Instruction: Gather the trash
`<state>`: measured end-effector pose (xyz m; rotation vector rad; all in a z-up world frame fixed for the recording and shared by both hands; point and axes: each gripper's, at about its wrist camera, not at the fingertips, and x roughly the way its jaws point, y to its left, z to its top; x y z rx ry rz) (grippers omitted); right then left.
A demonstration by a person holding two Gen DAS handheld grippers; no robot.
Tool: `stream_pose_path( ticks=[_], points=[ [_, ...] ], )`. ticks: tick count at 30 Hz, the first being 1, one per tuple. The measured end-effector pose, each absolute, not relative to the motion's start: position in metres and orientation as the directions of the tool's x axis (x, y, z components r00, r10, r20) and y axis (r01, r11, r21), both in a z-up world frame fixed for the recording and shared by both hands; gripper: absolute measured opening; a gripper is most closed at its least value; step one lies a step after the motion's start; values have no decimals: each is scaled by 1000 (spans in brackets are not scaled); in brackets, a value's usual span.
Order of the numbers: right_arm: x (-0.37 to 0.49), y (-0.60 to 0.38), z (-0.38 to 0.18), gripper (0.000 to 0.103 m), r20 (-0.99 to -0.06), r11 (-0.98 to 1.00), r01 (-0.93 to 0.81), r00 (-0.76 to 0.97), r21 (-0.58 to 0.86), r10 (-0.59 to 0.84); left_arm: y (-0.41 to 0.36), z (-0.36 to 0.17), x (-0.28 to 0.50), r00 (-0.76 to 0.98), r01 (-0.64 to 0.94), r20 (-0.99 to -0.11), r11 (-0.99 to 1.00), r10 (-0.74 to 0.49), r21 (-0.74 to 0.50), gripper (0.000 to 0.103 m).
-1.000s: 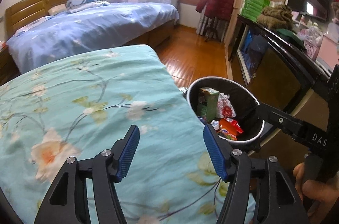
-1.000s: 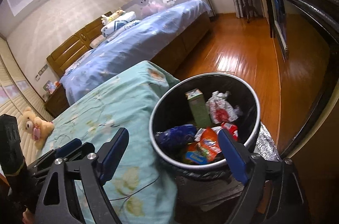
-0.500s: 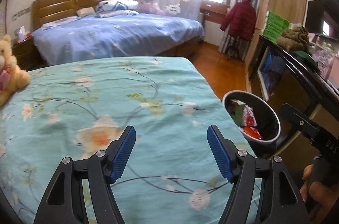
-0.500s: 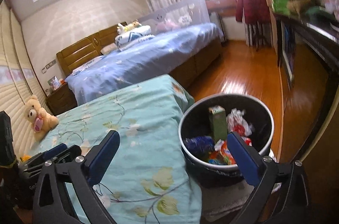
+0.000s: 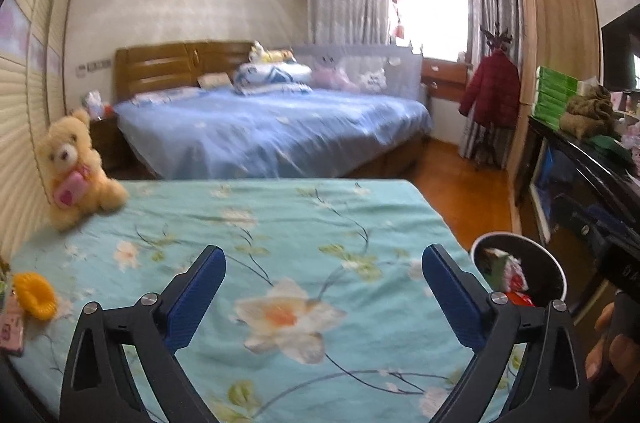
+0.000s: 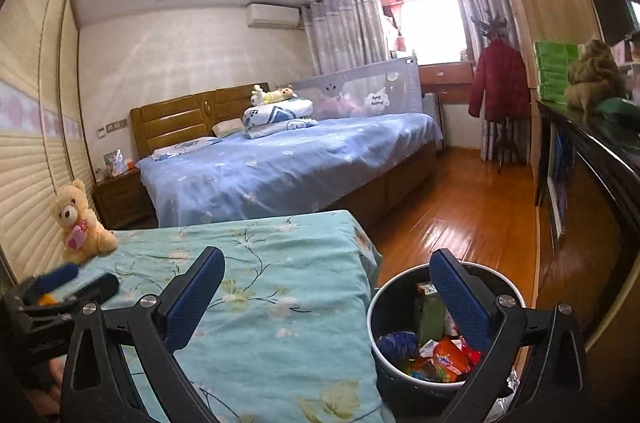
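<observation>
My left gripper (image 5: 324,259) hovers over the teal flowered bedspread (image 5: 280,247), its jaws opening with nothing between them. My right gripper (image 6: 327,258) is open and empty, with its right finger in front of the black trash bin (image 6: 374,307). The bin stands on the floor at the bed's corner and holds an orange wrapper (image 6: 444,359), a green carton (image 6: 430,315) and a blue bag (image 6: 396,341). The left wrist view shows the bin (image 5: 558,265) at lower right. A yellow ring-shaped item (image 5: 34,295) lies on the bedspread at far left, beside a pink item (image 5: 8,327).
A teddy bear (image 5: 76,167) sits against the wall at the bed's left. A blue bed (image 6: 280,163) lies beyond, with wooden floor (image 6: 460,223) to the right. A dark cabinet (image 6: 592,163) lines the right wall. A red coat (image 6: 500,83) hangs on a stand.
Both views have tilted up from the bin and swung left across the teal bed. The teddy bear and yellow item came into view. Both grippers' jaws stand wider apart.
</observation>
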<state>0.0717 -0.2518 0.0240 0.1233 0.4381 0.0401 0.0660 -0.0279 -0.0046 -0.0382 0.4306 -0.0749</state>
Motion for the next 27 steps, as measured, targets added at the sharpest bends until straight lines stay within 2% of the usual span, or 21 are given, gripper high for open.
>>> stream_pose_path(
  ticks=[9, 27],
  points=[
    [78, -236, 9, 103, -448, 994, -52, 889, 100, 92, -37, -14, 61, 921, -5, -390, 1000, 3, -2, 102],
    [79, -234, 14, 103, -432, 989, -83, 893, 121, 128, -35, -13, 59, 935, -20, -353, 999, 27, 25, 102]
  ],
)
